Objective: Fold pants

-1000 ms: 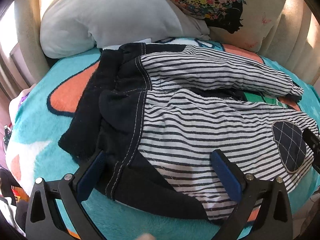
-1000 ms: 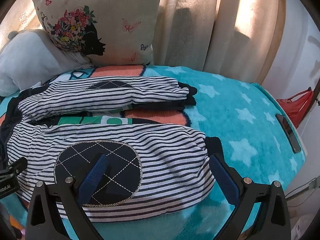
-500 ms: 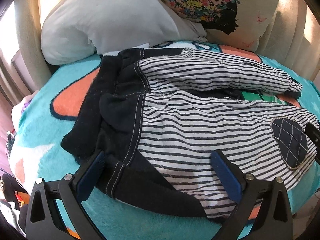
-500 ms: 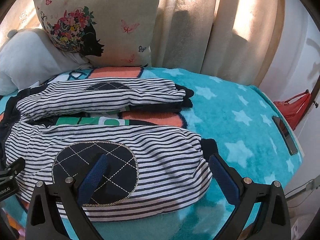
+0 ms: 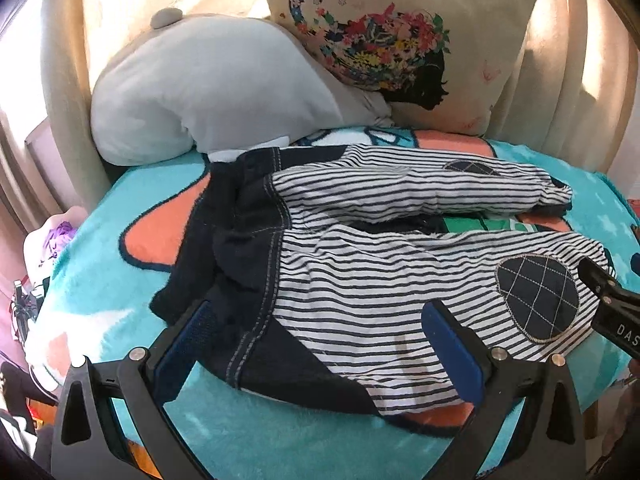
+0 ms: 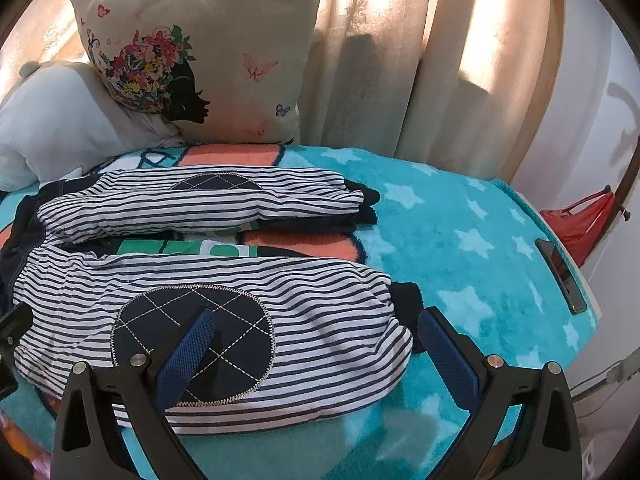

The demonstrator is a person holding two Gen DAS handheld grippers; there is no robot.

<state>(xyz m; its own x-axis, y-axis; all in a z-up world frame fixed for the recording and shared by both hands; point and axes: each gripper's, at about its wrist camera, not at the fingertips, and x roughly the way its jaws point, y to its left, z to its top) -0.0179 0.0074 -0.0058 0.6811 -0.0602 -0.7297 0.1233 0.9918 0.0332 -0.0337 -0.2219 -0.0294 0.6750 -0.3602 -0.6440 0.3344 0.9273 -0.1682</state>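
Striped black-and-white pants with a dark navy waist and quilted knee patches lie spread flat on a teal blanket, legs apart. My left gripper is open and hovers over the near waist and hip. My right gripper is open and hovers over the near leg, around the knee patch and cuff. The right gripper also shows at the right edge of the left wrist view.
The teal star blanket covers the bed. A white pillow and a floral cushion lean at the back against cream curtains. A phone lies at the bed's right edge, with a red bag beyond.
Both grippers have drawn back and up a little from the pants, so more of the pillows and bed shows. The pants have not moved.
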